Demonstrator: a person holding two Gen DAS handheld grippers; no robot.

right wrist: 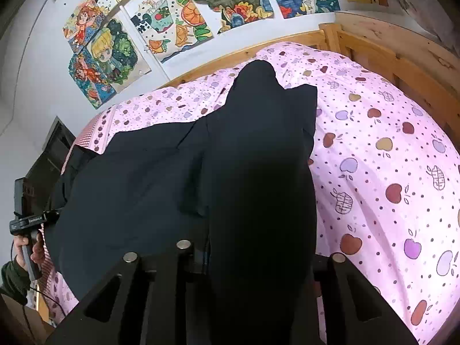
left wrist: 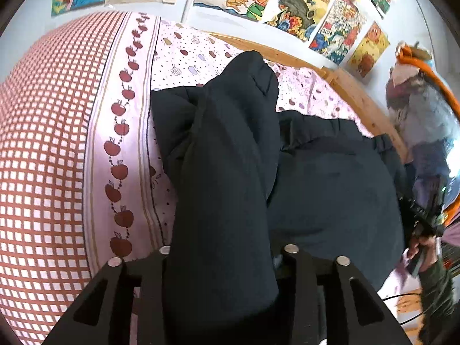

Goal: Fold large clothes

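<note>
A large black garment lies on the pink apple-print bedsheet. My left gripper is shut on a fold of the black garment, and the cloth rises from the jaws and drapes away toward the wall. My right gripper is shut on another fold of the same garment, which hides its right finger. Each view shows the other hand-held gripper at its edge: the right one in the left wrist view, the left one in the right wrist view.
A red-and-white checked cover lies on the left of the bed. A wooden bed frame runs along the wall and the right side. Colourful drawings hang on the white wall. A person's hand holds the left gripper's handle.
</note>
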